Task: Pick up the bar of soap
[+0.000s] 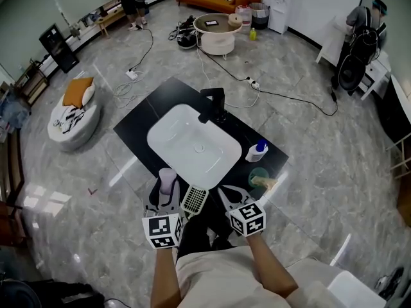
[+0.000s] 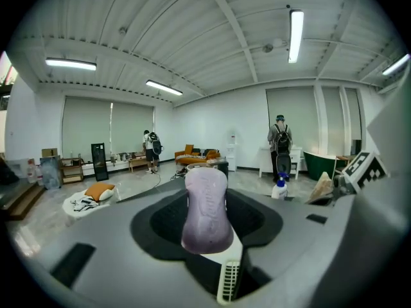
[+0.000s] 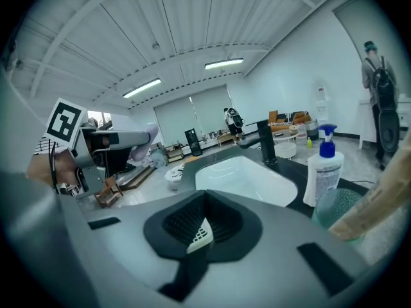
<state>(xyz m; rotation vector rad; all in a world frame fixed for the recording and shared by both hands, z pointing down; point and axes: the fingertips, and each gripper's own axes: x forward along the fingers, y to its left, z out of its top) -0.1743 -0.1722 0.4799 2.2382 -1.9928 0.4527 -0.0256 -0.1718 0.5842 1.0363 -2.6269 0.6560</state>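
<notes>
A lilac bar of soap (image 2: 205,207) stands upright between the jaws of my left gripper (image 2: 205,220), which is shut on it. In the head view the soap (image 1: 167,180) is held just above the black counter's near edge, left of a white slotted soap dish (image 1: 194,199). My right gripper (image 1: 234,195) is to the right of the dish, open with nothing between its jaws. The right gripper view shows the dish (image 3: 200,233) beyond that gripper (image 3: 204,226).
A white basin (image 1: 168,147) is set in the black counter (image 1: 144,117), with a black faucet (image 1: 214,104) behind it. A pump bottle (image 1: 257,151) and a green cup (image 1: 258,175) stand on the right. People, cables, a sofa and a round table are farther off.
</notes>
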